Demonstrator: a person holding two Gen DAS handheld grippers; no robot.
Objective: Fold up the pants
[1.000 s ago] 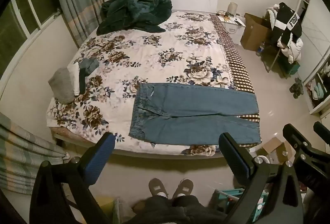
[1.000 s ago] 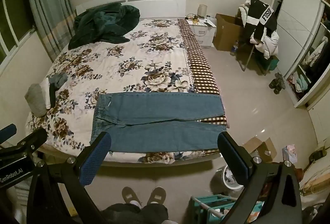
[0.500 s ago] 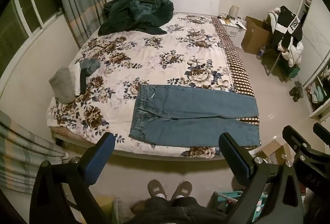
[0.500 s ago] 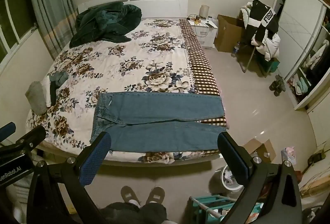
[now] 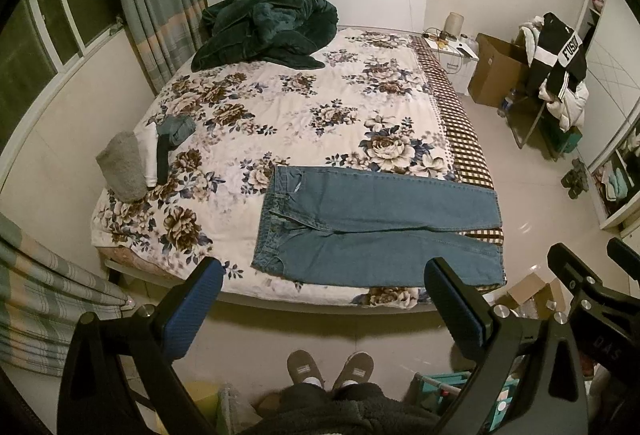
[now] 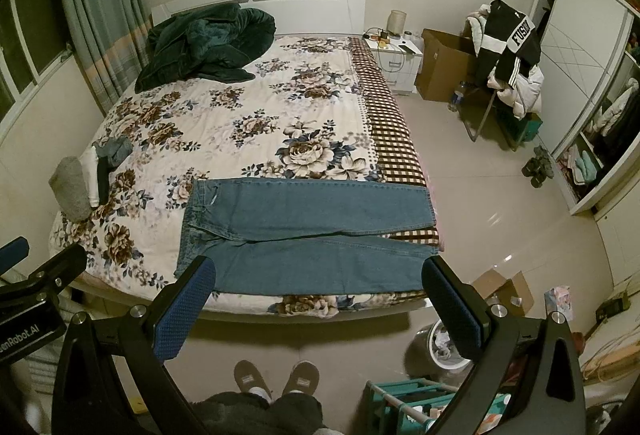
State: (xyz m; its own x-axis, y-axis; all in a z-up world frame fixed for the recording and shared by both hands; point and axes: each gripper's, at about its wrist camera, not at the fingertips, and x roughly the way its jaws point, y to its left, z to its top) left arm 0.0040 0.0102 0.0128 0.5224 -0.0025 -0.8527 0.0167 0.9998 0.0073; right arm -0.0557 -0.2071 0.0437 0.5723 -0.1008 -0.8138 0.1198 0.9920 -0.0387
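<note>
While both tongs (left (image 5: 320, 299), right (image 6: 318, 293)) gape wide, the pants (image 5: 376, 231) lie flat beyond them.

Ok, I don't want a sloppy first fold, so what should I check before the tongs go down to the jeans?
1. Jeans lie spread flat on the bed, both legs side by side: ok.
2. Waistband to the left, hems at the bed's right edge, all in view: ok.
3. Left tongs open and empty: ok.
4. Right tongs open and empty: ok.
5. Nothing lies on the jeans; the folded pile and green blanket sit apart from them: ok.
6. Whether the hems hang past the mattress edge: cannot tell.
</note>
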